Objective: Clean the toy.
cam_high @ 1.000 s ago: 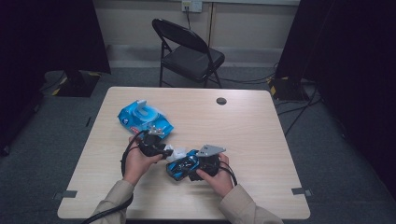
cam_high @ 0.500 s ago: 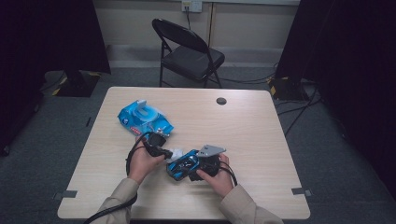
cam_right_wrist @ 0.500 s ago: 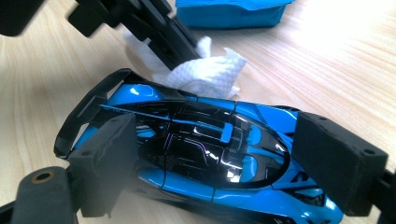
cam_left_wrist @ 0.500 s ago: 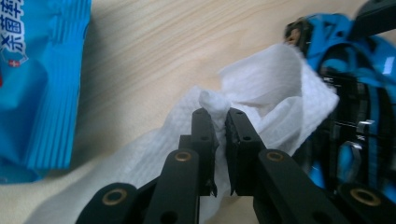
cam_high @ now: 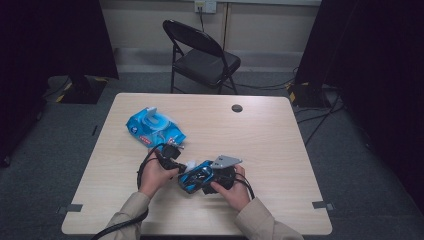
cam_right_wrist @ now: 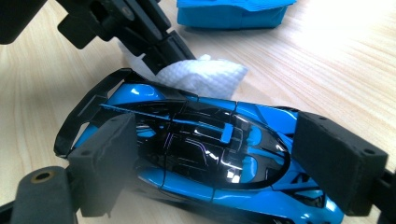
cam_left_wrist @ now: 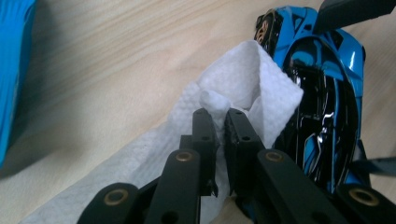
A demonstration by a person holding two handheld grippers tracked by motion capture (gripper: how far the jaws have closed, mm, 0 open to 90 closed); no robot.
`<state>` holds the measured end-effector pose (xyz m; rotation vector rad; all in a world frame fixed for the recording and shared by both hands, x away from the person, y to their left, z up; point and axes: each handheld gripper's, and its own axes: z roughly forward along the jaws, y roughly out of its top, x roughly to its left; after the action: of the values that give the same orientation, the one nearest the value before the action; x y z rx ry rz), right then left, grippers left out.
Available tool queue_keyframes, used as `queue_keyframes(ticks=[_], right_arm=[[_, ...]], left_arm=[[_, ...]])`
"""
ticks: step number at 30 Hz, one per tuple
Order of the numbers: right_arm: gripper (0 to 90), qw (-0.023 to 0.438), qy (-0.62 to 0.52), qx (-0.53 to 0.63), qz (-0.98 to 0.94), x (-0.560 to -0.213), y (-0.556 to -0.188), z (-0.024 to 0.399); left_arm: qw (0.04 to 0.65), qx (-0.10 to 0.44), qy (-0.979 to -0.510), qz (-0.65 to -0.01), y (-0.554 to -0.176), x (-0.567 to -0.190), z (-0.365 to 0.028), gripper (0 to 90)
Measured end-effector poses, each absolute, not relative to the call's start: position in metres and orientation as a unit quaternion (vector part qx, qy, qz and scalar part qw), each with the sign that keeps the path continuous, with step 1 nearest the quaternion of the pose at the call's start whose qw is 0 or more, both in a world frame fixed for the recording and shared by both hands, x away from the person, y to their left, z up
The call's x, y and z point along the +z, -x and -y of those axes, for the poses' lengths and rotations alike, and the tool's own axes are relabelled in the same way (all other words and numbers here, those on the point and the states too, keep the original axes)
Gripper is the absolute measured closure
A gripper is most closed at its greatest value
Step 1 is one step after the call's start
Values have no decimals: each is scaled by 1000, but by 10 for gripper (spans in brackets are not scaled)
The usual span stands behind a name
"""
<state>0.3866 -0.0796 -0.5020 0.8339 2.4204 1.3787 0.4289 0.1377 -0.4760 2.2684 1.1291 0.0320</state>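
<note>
Gloss against matt: shiny toy plastic, soft embossed paper, pale wood grain.

The toy car is hard plastic, bright blue and black, polished enough to carry sharp white glints. The wipe looks like white paper tissue, dimpled all over, crumpled and dull. The wipe pack is blue plastic film with a slight sheen. The counter shows light wood grain, smooth and satin. The tongs are matt black with brass-coloured rivets; the other tongs bear dull, faintly grainy black pads.

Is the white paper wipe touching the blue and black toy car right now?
Touching. The left gripper view shows the white paper wipe pressed against the blue and black toy car.
</note>
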Motion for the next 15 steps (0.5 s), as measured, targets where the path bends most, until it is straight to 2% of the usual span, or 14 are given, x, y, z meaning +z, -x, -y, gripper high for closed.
queue_keyframes(ticks=[15], right_arm=[[141,118,-285,474,-825,-503,-387,80]], left_arm=[[304,9,-855,-421,-451,-478,-109,835]])
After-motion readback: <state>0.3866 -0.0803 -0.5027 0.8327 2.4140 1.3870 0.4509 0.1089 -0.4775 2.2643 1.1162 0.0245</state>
